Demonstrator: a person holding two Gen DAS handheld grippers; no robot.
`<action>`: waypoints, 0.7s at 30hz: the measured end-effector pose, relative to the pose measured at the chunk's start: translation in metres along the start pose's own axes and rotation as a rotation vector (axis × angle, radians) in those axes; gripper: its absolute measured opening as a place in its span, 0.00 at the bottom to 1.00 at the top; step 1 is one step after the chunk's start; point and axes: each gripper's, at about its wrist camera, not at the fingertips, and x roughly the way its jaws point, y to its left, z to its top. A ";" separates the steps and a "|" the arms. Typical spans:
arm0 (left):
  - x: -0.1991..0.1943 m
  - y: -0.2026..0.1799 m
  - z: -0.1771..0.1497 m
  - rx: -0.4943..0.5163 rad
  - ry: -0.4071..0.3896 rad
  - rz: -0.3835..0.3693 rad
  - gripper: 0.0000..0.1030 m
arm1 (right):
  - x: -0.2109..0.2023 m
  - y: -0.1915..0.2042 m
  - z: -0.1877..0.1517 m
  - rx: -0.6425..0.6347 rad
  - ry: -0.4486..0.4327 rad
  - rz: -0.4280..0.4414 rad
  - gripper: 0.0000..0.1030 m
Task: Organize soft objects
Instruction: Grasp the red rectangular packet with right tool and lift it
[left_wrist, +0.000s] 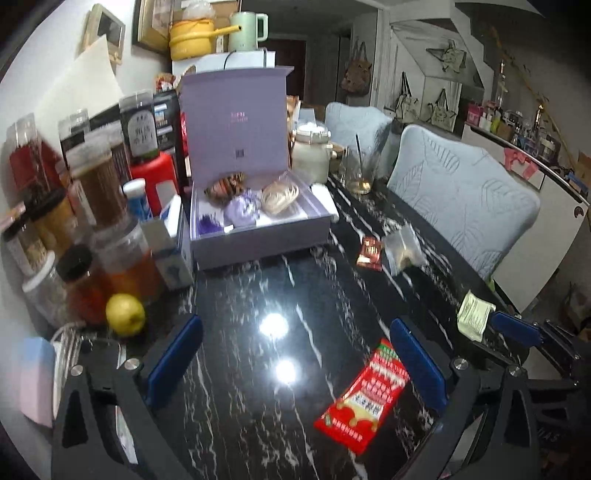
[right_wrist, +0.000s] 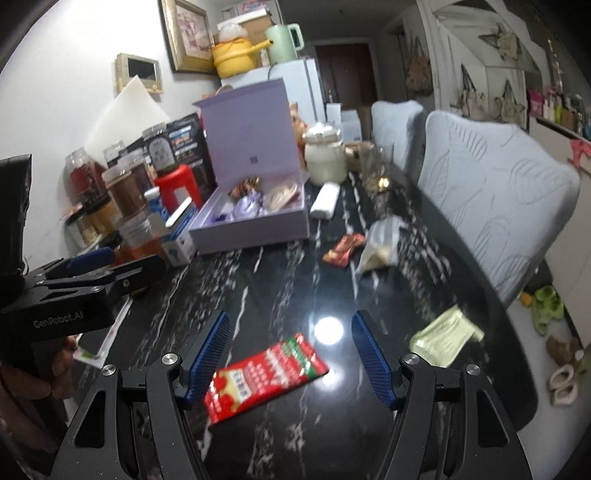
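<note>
left gripper (left_wrist: 295, 363) open-fingered, right gripper (right_wrist: 291, 356) too (empty)

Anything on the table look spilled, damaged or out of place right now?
Nothing spilled or broken. Four soft packets lie loose on the black table, outside the open lilac box: red sachet, pale green packet, small red wrapper, clear bag. Both claws are open and empty.

Red packet (right_wrist: 264, 373) print blurred, unreadable; box (left_wrist: 258, 236) contents too small to ID.
</note>
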 end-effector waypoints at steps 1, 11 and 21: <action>0.000 0.001 -0.004 -0.001 0.006 -0.002 1.00 | 0.002 0.001 -0.004 -0.002 0.010 0.002 0.67; 0.000 0.020 -0.038 -0.056 0.054 -0.015 1.00 | 0.038 0.001 -0.039 0.053 0.175 0.068 0.63; 0.006 0.037 -0.051 -0.107 0.088 0.004 1.00 | 0.075 0.004 -0.050 0.077 0.264 0.124 0.62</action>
